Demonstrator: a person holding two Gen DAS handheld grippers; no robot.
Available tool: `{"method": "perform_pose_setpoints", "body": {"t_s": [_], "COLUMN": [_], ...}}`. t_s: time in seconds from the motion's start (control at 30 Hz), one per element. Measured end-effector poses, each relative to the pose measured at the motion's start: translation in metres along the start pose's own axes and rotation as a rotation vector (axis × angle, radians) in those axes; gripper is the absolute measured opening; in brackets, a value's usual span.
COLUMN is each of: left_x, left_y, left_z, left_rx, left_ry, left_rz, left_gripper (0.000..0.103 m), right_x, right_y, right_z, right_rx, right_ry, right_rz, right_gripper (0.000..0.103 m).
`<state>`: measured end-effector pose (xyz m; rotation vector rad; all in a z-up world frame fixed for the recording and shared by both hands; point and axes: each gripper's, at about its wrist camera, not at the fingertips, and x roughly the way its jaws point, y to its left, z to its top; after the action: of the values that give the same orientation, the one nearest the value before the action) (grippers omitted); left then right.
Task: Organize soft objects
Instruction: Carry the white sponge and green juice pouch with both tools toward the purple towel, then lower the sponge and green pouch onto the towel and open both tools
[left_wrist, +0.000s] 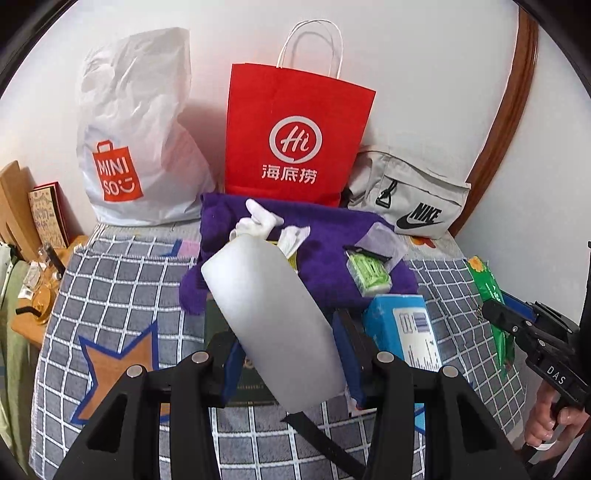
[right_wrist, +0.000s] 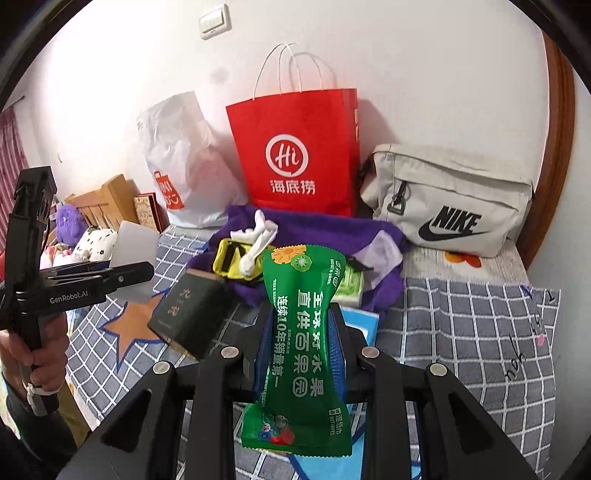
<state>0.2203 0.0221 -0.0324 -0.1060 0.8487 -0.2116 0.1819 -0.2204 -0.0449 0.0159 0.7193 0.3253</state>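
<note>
My left gripper (left_wrist: 288, 347) is shut on a white translucent soft pack (left_wrist: 273, 325) and holds it above the checked blanket (left_wrist: 110, 280); it also shows at the left of the right wrist view (right_wrist: 133, 266). My right gripper (right_wrist: 301, 332) is shut on a green wet-wipes pack (right_wrist: 301, 339), which also shows in the left wrist view (left_wrist: 491, 306). A purple towel (left_wrist: 325, 258) lies behind, with white socks (left_wrist: 262, 219), a small green pack (left_wrist: 369, 275) and a yellow item (right_wrist: 231, 262) on it.
A red paper bag (left_wrist: 295, 136), a white Miniso plastic bag (left_wrist: 136, 147) and a grey Nike pouch (left_wrist: 410, 192) stand against the wall. A blue tissue pack (left_wrist: 406, 325) and a dark green box (right_wrist: 188, 314) lie on the blanket. A wooden side table (left_wrist: 33, 295) is at the left.
</note>
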Motion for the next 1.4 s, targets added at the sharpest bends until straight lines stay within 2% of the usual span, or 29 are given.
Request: {"method": "perform_pose_setpoints", "body": {"t_s": [0.47, 0.7, 0.93, 1.4], "left_x": [0.022, 0.046, 0.068, 0.111], "left_y": [0.006, 0.017, 0.027, 0.025], "left_z": [0.034, 0.052, 0.069, 0.1], "left_rx": [0.01, 0.009, 0.003, -0.002], "left_ry": [-0.016, -0.004, 0.002, 0.027], "left_rz": [0.02, 0.046, 0.042, 0.029], "left_gripper": [0.044, 0.044, 0.044, 0.045], "right_x": [0.023, 0.047, 0.072, 0.118], "right_y": [-0.012, -0.019, -0.025, -0.043], "right_z": [0.045, 0.07, 0.091, 0.109], "right_rx": [0.004, 0.022, 0.033, 0.049], "right_ry": [-0.034, -0.047, -0.056, -0.02], "right_rz": [-0.004, 0.001, 0.005, 0.01], "right_gripper": [0.028, 0.028, 0.028, 0.028]}}
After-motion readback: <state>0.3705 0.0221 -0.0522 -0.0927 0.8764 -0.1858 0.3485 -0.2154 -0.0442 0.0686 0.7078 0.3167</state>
